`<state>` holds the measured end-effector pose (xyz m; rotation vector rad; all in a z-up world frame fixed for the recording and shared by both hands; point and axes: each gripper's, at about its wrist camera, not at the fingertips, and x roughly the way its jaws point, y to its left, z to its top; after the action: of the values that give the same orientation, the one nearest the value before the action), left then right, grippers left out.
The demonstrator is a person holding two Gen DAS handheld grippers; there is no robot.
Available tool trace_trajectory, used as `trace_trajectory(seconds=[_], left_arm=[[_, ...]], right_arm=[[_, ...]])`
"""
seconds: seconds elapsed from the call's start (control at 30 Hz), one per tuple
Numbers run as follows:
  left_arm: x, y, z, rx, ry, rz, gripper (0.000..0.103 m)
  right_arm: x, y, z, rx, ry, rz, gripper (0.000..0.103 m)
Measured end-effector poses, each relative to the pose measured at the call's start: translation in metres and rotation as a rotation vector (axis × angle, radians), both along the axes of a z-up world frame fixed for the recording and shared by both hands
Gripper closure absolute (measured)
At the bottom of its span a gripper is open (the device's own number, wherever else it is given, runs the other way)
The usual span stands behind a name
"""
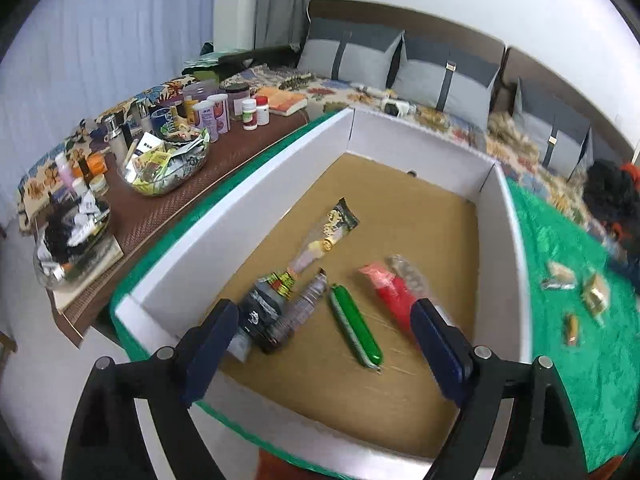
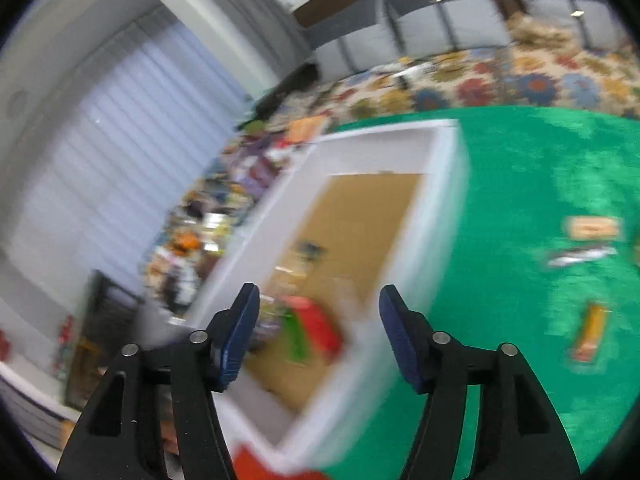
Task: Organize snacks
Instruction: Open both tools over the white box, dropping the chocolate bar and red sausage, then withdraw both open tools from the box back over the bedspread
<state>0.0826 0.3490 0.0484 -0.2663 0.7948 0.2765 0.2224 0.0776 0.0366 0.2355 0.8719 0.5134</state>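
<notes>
A white-walled cardboard box (image 1: pixel 256 184) with a brown floor stands on a green cloth (image 1: pixel 568 264). Inside lie several snacks: a green stick pack (image 1: pixel 355 326), a red pack (image 1: pixel 394 296), a clear biscuit pack (image 1: pixel 408 270), a dark pouch (image 1: pixel 262 312), a long clear pack (image 1: pixel 306 306) and a gold-and-black sachet (image 1: pixel 332 230). My left gripper (image 1: pixel 326 316) hangs open above the box's near end, nothing between its fingers. In the blurred right wrist view, my right gripper (image 2: pixel 320 330) is open and empty over the box's (image 2: pixel 440 220) near corner, with red and green packs (image 2: pixel 312 330) below.
Loose snacks (image 1: pixel 576 296) lie on the green cloth right of the box, seen also as snacks (image 2: pixel 592 232) in the right wrist view. A brown side table (image 1: pixel 160 208) left of the box holds bottles, jars and two clear bowls. A floral bed with grey pillows (image 1: pixel 444 76) lies behind.
</notes>
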Motion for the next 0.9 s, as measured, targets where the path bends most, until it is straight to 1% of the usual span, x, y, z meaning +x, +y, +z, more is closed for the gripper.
trace_trajectory(seconds=[0.03, 0.1, 0.17, 0.23, 0.27, 0.3, 0.33, 0.37, 0.4, 0.43, 0.47, 0.53, 0.57, 0.6, 0.63, 0.67, 0.7, 0.77, 0.8, 0.83, 0.87, 0.9], left_arm=[[-0.005, -0.007, 0.000, -0.022, -0.012, -0.019, 0.016], [-0.013, -0.027, 0.004, -0.065, -0.037, -0.071, 0.016], [-0.015, -0.061, 0.013, -0.116, -0.083, -0.165, 0.016], [-0.018, -0.103, 0.024, -0.137, -0.119, -0.272, 0.014], [-0.019, -0.127, 0.026, -0.142, -0.131, -0.329, 0.014], [-0.018, -0.146, 0.026, -0.146, -0.136, -0.367, 0.009], [-0.016, -0.170, 0.022, -0.157, -0.135, -0.414, 0.002], [-0.011, -0.190, 0.015, -0.168, -0.127, -0.445, 0.001], [-0.005, -0.207, 0.007, -0.170, -0.113, -0.458, 0.001], [0.003, -0.225, -0.006, -0.165, -0.087, -0.462, 0.001], [0.011, -0.237, -0.017, -0.161, -0.063, -0.461, 0.001], [0.034, -0.257, -0.050, -0.143, -0.007, -0.441, 0.001], [0.045, -0.264, -0.064, -0.134, 0.018, -0.427, 0.001], [0.054, -0.270, -0.074, -0.128, 0.038, -0.416, 0.002], [0.065, -0.275, -0.085, -0.123, 0.056, -0.403, 0.002], [0.075, -0.277, -0.094, -0.123, 0.064, -0.391, 0.002], [0.084, -0.279, -0.100, -0.127, 0.066, -0.387, 0.002], [0.102, -0.284, -0.114, -0.125, 0.088, -0.385, 0.002], [0.107, -0.284, -0.119, -0.121, 0.100, -0.387, 0.002], [0.113, -0.286, -0.125, -0.109, 0.111, -0.386, 0.002], [0.113, -0.290, -0.125, -0.068, 0.089, -0.388, 0.002], [0.115, -0.293, -0.128, -0.050, 0.091, -0.394, 0.002]], right_arm=[[-0.003, -0.023, -0.013, -0.043, -0.008, -0.031, 0.036], [-0.018, -0.074, -0.045, -0.182, -0.031, -0.117, 0.036], [-0.041, -0.130, -0.073, -0.337, -0.072, -0.235, 0.036], [-0.062, -0.187, -0.095, -0.441, -0.078, -0.354, 0.036], [-0.072, -0.213, -0.099, -0.475, -0.073, -0.404, 0.036], [-0.078, -0.233, -0.103, -0.509, -0.066, -0.445, 0.036], [-0.084, -0.253, -0.106, -0.543, -0.059, -0.483, 0.036], [-0.088, -0.273, -0.110, -0.574, -0.057, -0.520, 0.036], [-0.092, -0.285, -0.112, -0.595, -0.060, -0.542, 0.036], [-0.095, -0.297, -0.114, -0.617, -0.067, -0.563, 0.036], [-0.097, -0.305, -0.115, -0.630, -0.073, -0.577, 0.036], [-0.105, -0.317, -0.120, -0.632, -0.090, -0.597, 0.036], [-0.108, -0.322, -0.124, -0.624, -0.095, -0.605, 0.036], [-0.110, -0.326, -0.130, -0.610, -0.081, -0.613, 0.036], [-0.110, -0.330, -0.129, -0.592, -0.068, -0.628, 0.036], [-0.109, -0.331, -0.127, -0.576, -0.074, -0.636, 0.035], [-0.109, -0.332, -0.126, -0.564, -0.073, -0.640, 0.034], [-0.105, -0.338, -0.130, -0.547, -0.033, -0.640, 0.032], [-0.104, -0.340, -0.129, -0.526, -0.033, -0.644, 0.031], [-0.104, -0.344, -0.129, -0.511, -0.025, -0.648, 0.030], [-0.104, -0.344, -0.129, -0.503, -0.025, -0.648, 0.028], [-0.104, -0.343, -0.129, -0.503, -0.024, -0.644, 0.026]])
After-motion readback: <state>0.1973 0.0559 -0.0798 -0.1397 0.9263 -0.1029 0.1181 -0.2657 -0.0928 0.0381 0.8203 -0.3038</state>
